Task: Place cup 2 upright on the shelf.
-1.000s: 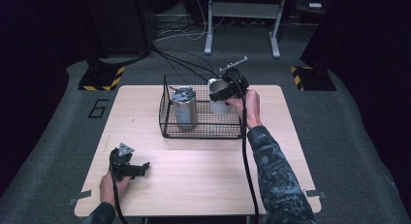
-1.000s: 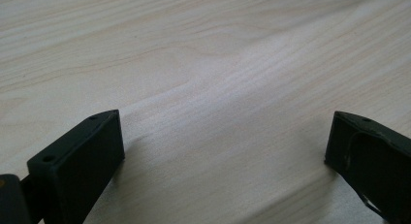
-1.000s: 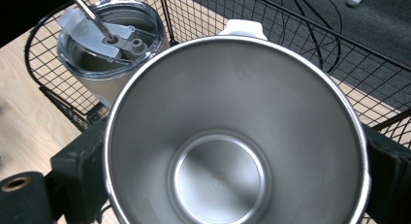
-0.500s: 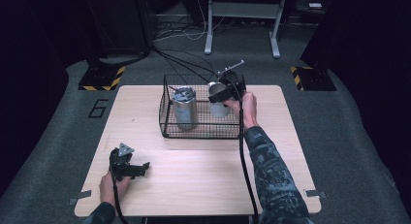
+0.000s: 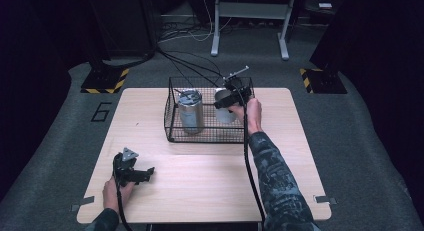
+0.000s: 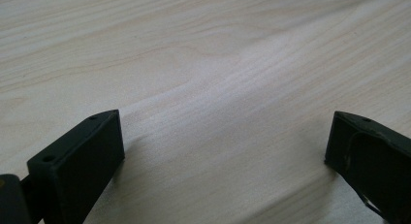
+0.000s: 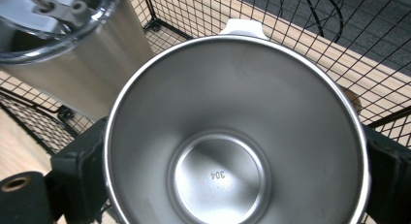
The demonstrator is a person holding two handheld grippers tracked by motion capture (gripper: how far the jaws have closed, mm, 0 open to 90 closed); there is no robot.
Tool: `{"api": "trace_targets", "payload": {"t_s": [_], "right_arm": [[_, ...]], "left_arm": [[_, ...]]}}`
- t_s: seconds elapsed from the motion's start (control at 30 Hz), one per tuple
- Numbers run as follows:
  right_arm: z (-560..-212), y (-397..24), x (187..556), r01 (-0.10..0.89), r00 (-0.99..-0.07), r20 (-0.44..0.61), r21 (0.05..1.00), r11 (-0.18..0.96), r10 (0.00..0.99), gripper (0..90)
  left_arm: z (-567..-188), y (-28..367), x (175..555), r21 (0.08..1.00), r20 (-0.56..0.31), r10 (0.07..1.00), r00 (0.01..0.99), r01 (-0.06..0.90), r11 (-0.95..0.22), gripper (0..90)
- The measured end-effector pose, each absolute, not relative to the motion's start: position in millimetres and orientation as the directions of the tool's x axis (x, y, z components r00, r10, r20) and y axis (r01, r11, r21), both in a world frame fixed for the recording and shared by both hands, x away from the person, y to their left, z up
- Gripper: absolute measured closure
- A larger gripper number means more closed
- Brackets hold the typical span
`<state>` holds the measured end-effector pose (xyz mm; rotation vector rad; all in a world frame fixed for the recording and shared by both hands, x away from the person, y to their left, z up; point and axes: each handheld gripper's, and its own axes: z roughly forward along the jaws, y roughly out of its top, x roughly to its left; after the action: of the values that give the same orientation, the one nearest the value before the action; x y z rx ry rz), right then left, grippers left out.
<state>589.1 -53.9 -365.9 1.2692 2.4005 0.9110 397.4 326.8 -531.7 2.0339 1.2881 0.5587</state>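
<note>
Since a second ago the right tongs (image 5: 226, 102) have barely shifted, holding over the right half of the wire basket (image 5: 172, 122) just above the frame's centre; the left tongs (image 5: 142, 173) have stayed put.

Nearest, at the lower left of the high view, the left tongs rest on the wooden counter (image 5: 210, 176), close to its front edge. Their jaws stand wide apart with nothing between them, only bare wood in the left gripper view. A broad stretch of open counter lies between them and the basket, and more to the right of the sleeve.

Farther back, the right tongs are clamped on the open steel cup (image 7: 232, 136), one jaw on each side of its rim in the right gripper view. The cup sits inside the basket's right half, near the right wall. Beside it, in the left half, stands one lidded steel tumbler (image 5: 190, 110), apart from the cup.

Count: two tongs, one basket, two steel vessels. The basket sits toward the counter's far edge; beyond it, cables (image 5: 192, 66) cross the floor.
</note>
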Motion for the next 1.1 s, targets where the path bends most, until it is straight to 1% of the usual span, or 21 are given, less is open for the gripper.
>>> {"api": "trace_targets", "payload": {"t_s": [0.13, 0.23, 0.3, 0.63, 1.1], "right_arm": [[-372.6, -49.9, 591.6, 0.654, -0.564, 0.044, 0.633, 0.414, 0.824, 5.9], [-378.8, -48.9, 593.9, 0.654, -0.571, 0.035, 0.623, 0.429, 0.82, 5.9], [-383.2, -46.9, 595.0, 0.668, -0.555, 0.044, 0.618, 0.413, 0.831, 5.9], [-401.8, -47.7, 601.2, 0.698, -0.537, 0.052, 0.588, 0.408, 0.842, 5.8], [-422.1, -40.6, 599.9, 0.72, -0.52, 0.048, 0.562, 0.408, 0.853, 5.6]], "left_arm": [[-531.7, 326.8, 397.5, 0.722, 0.008, 0.906, 0.424, 0.624, -0.299, 0.0], [-531.5, 326.9, 397.4, 0.721, 0.01, 0.905, 0.425, 0.624, -0.301, 0.0], [-531.7, 326.8, 397.4, 0.722, 0.008, 0.906, 0.424, 0.624, -0.299, 0.0], [-531.7, 326.8, 397.4, 0.721, 0.007, 0.906, 0.424, 0.625, -0.298, 0.0], [-531.9, 326.7, 397.5, 0.723, 0.007, 0.906, 0.424, 0.624, -0.297, 0.0]]}}
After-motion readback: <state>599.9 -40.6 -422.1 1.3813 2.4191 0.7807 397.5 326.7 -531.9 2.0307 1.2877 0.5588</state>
